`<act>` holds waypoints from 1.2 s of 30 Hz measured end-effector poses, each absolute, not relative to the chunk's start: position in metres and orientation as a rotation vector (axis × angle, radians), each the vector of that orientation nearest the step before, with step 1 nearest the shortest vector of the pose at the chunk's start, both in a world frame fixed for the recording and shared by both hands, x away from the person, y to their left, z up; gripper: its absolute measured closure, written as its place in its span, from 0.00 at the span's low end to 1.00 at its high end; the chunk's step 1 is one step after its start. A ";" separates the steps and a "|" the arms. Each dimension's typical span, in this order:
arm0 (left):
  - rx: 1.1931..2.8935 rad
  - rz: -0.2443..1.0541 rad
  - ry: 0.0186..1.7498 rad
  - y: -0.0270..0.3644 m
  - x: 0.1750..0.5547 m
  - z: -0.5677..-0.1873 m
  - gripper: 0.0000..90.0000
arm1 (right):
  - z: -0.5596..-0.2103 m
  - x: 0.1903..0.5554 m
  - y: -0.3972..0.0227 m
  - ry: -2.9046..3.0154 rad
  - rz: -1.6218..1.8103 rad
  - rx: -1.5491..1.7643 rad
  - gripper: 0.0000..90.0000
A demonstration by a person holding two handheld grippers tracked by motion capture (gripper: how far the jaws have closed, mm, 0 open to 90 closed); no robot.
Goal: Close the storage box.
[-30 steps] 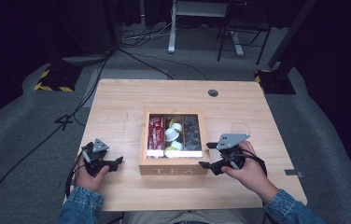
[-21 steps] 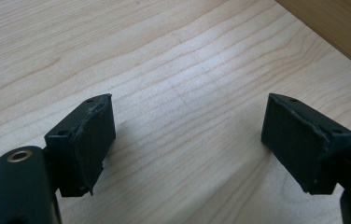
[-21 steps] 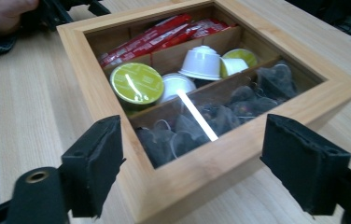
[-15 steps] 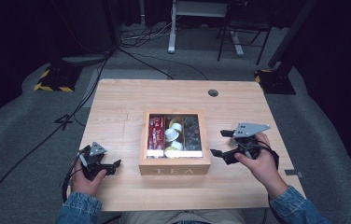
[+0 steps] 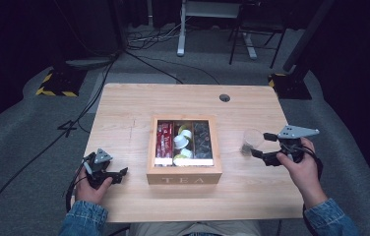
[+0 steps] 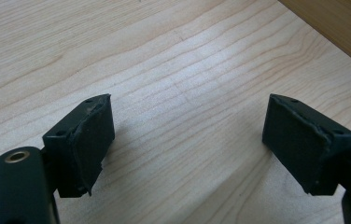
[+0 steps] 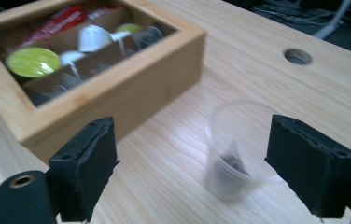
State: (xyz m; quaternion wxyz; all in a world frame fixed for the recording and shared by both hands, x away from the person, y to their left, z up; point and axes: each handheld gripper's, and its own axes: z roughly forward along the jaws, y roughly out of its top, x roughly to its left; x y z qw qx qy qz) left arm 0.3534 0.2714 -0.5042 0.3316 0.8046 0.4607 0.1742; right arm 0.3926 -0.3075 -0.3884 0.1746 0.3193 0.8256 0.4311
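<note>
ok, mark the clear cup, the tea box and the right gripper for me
clear cup [image 7: 232, 154]: right gripper view, on its see-through side wall.
tea box [image 5: 184, 179]: high view, on its lettered front wall.
right gripper [image 5: 263, 145]: high view, midway between its open fingertips.

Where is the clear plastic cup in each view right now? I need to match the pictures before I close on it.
High view: clear plastic cup stands right of the wooden tea box, just ahead of the right gripper.
Left gripper view: not in it.
Right gripper view: cup between the open jaws, untouched.
Shared landmark: the tea box.
</note>
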 end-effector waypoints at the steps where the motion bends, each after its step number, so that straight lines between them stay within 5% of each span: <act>1: 2.106 0.457 1.204 0.271 0.354 -0.504 0.19 | -0.390 0.393 -0.311 2.337 1.214 0.917 0.18; 18: 2.098 0.458 1.208 0.271 0.357 -0.504 0.18 | -0.445 0.411 -0.372 2.285 1.021 1.212 0.21; 36: 2.102 0.457 1.208 0.271 0.357 -0.504 0.18 | -0.492 0.406 -0.390 2.251 0.992 1.271 0.21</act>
